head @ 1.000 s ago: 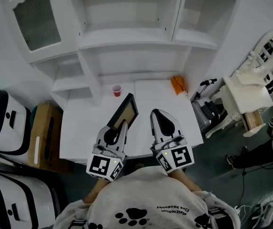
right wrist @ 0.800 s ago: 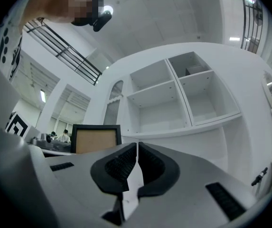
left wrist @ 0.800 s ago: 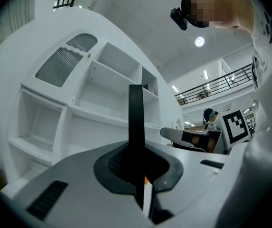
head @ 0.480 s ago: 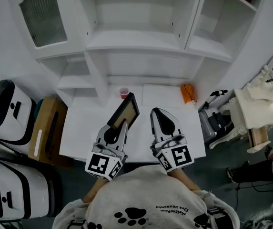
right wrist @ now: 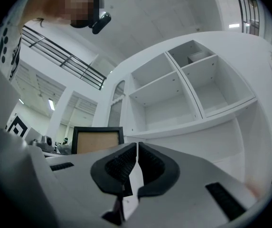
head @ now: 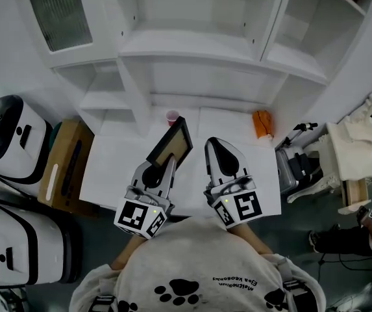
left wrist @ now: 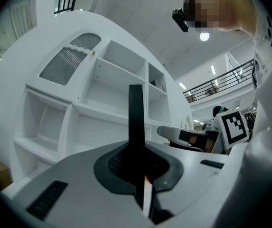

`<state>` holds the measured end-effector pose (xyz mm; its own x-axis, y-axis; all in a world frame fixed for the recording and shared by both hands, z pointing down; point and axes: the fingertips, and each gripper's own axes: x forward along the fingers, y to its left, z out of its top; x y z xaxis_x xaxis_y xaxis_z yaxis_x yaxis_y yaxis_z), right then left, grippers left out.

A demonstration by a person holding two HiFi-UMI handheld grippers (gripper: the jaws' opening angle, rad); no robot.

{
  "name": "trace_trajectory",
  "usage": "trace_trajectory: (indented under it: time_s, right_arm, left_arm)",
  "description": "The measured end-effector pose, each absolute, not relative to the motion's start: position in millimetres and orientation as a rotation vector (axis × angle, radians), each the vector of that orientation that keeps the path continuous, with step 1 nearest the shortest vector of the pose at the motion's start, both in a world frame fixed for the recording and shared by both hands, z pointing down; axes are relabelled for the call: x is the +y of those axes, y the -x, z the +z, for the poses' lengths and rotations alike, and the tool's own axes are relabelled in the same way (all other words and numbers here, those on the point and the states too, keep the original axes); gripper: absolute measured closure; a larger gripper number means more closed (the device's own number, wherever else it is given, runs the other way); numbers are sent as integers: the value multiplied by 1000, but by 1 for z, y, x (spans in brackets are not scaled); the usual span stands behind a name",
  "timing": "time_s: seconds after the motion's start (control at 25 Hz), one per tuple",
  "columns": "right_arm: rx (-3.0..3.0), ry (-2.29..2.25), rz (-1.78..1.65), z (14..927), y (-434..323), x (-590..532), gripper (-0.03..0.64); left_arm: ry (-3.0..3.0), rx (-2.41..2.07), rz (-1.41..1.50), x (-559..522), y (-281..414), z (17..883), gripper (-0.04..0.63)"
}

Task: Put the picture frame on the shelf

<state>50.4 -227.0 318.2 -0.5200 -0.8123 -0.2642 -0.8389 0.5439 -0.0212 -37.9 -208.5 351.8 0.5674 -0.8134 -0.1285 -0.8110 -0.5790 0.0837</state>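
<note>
Two claws hover over the white desk (head: 237, 142). The left claw (head: 168, 164) is clenched on the lower edge of a black-rimmed picture frame with a tan panel (head: 173, 145), held tilted above the desk. The right claw (head: 221, 151) is clenched on nothing just beside it. Bare desk runs ahead to the white shelf unit (head: 198, 44). Since a second ago, the frame's top corner has drawn nearer the small red cup (head: 171, 116), whose inside cannot be made out.

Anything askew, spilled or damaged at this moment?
Nothing stands out. The picture frame is tilted over the table only because the left tool grips its edge. The red cup stands upright near the shelf unit, with no spill visible.
</note>
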Motion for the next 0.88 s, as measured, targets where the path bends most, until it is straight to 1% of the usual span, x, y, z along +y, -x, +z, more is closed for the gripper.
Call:
trace_trajectory:
  time_s: [0.32, 0.88]
  right_arm:
    - [2585, 1363, 167, 321, -27, -242, 577]
    - [2539, 1471, 196, 304, -32, -290, 577]
  left_arm:
    - [-2762, -1453, -252, -228, 57, 351, 568]
    - [-2872, -1400, -253, -283, 57, 321, 568]
